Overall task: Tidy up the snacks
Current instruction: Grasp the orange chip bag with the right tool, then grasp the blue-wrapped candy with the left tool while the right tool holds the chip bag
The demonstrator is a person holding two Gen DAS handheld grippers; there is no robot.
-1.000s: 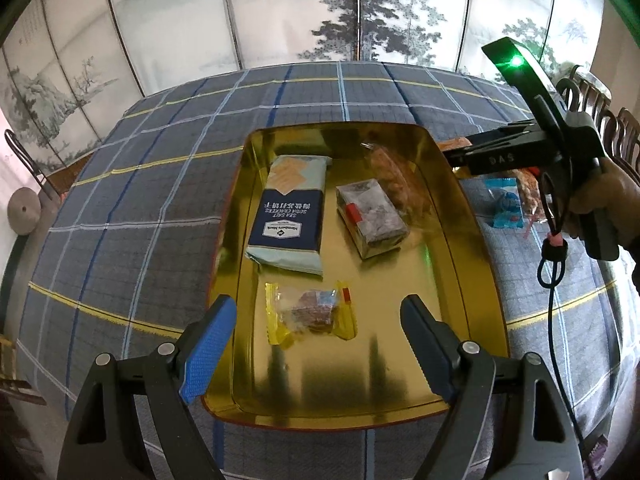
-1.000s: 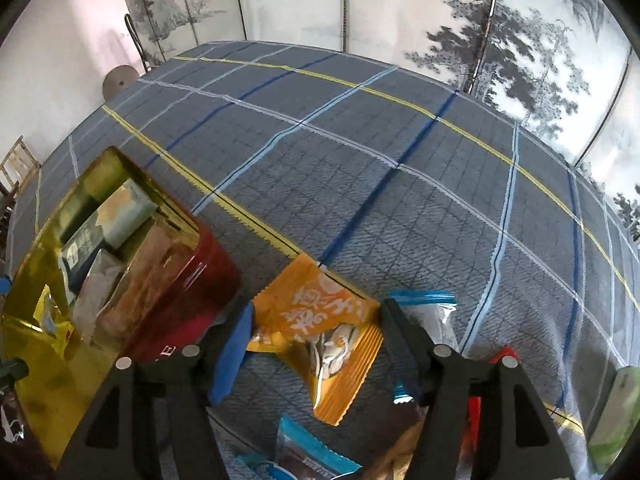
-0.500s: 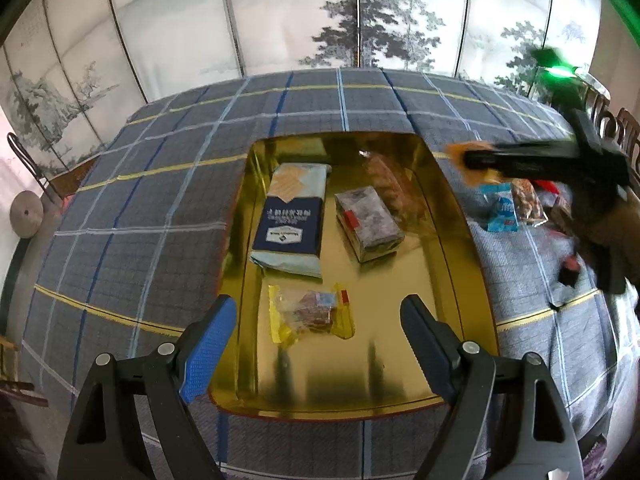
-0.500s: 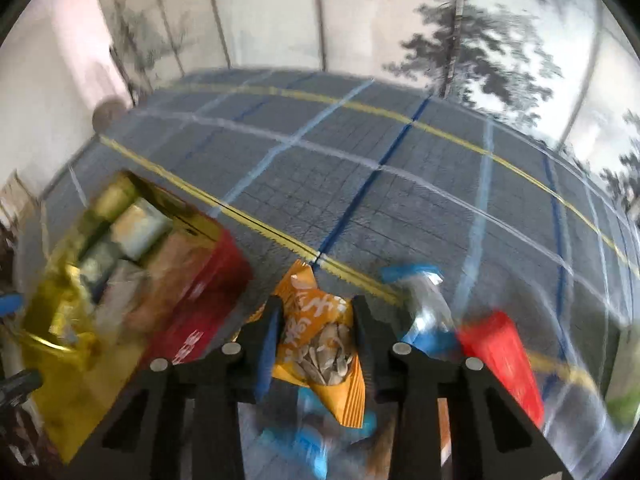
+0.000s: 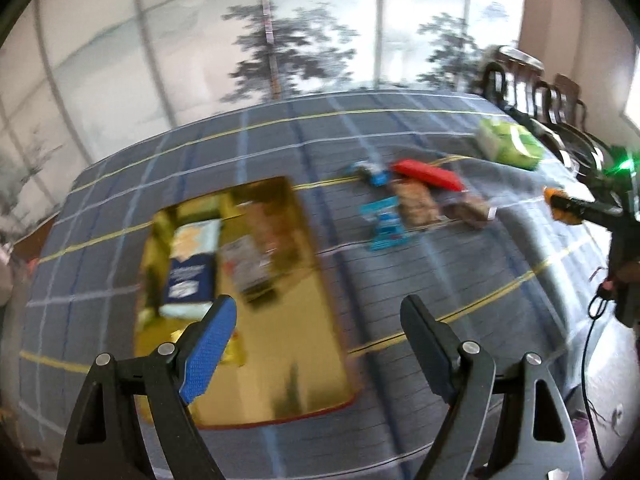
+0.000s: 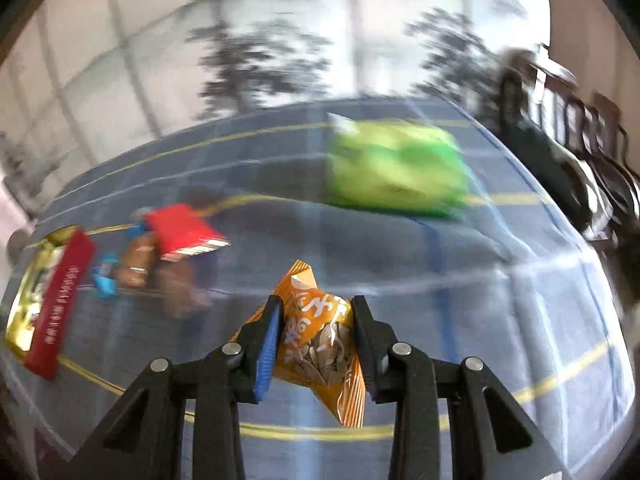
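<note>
Your right gripper (image 6: 316, 340) has the orange crinkly sunflower-seed packet (image 6: 320, 344) pinched between its jaws, which have just been closing onto it; both pads press its sides and the packet hangs clear above the blue-grey plaid tablecloth (image 6: 500, 320). The gripper points forward and steeply down over the cloth, its blue pad on the left of the packet. From your left wrist view the same packet shows only as a small orange tip at the far right, at the end of the black right tool, with a green light above it; the hand behind it is too blurred to describe.

Your left gripper (image 5: 316, 344) tilts down as well, its jaws spread wide with nothing between them, hovering over the near right edge of the gold rectangular metal tin (image 5: 312, 368), which sits on the left part of the table. Inside the tin lie a navy-and-pale cracker pack (image 5: 188, 268) along its left side and a clear-wrapped dark bar (image 5: 248, 264) beside it; the rest is blurred.

On the cloth to the right of the tin sits a loose cluster of snacks: a red flat packet (image 5: 426, 174), small blue wrappers (image 5: 386, 226) and brown clear-wrapped pieces (image 5: 416, 202). A bright green pack (image 5: 510, 144) lies well apart from them, towards the far right corner of the table, near dark wooden chairs (image 5: 536, 92).
</note>
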